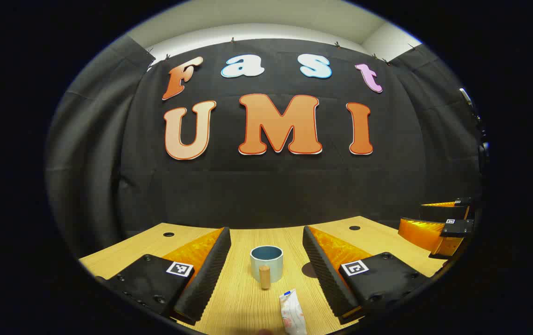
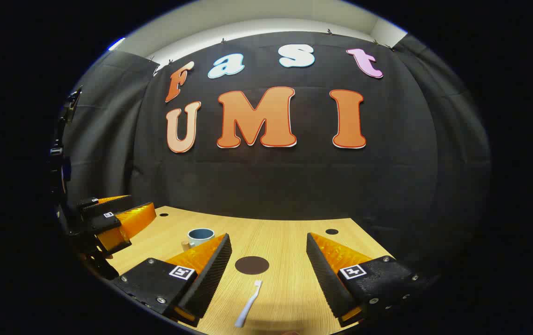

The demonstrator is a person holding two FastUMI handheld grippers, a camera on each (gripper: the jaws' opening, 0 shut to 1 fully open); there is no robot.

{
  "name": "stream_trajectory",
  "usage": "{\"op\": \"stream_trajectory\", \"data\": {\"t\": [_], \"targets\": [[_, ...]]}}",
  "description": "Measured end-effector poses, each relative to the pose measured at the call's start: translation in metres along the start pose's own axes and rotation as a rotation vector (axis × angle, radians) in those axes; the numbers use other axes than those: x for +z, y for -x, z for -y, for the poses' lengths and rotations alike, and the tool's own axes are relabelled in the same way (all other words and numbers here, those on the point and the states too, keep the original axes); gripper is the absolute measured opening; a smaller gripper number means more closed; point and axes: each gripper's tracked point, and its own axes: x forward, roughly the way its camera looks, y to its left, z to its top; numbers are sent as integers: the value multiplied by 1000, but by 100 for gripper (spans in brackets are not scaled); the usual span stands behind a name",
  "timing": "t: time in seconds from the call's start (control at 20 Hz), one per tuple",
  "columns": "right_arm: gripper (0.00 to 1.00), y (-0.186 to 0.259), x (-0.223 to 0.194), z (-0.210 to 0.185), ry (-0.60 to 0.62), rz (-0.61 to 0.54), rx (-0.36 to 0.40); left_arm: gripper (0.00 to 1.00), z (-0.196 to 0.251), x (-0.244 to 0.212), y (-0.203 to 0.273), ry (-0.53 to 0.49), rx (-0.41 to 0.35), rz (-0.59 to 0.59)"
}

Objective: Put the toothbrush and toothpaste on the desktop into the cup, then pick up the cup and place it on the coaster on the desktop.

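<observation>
On the desk, toothpaste at 6 o'clock of the cup and toothbrush lie unpacked, coaster bare, both grippers gaping wide, empty.

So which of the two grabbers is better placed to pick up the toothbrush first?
Probably the right gripper. The toothbrush lies on the desktop between its open fingers, just ahead of them. The left gripper instead faces the cup and toothpaste.

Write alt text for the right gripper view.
The right gripper hangs open over a wooden desktop, a white toothbrush lying between its jaws with a dark round coaster just beyond. A blue cup stands far left.
</observation>
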Motion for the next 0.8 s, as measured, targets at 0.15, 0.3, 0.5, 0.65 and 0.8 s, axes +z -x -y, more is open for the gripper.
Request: {"op": "stream_trajectory", "data": {"t": [0.15,0.3,0.5,0.65,0.8], "targets": [[97,-4,-1,1,1,-9,5,100,1,0,-4,-6,-1,2],[97,-8,0,3,2,-12,7,99,7,0,-8,-4,-12,0],[97,-15,0,6,5,-16,13,100,12,1,-14,-5,-21,-1],[97,-19,0,8,4,-21,15,100,12,3,-18,-4,-19,0],[97,-24,0,10,8,-23,16,100,12,3,-23,-16,-17,4]]}}
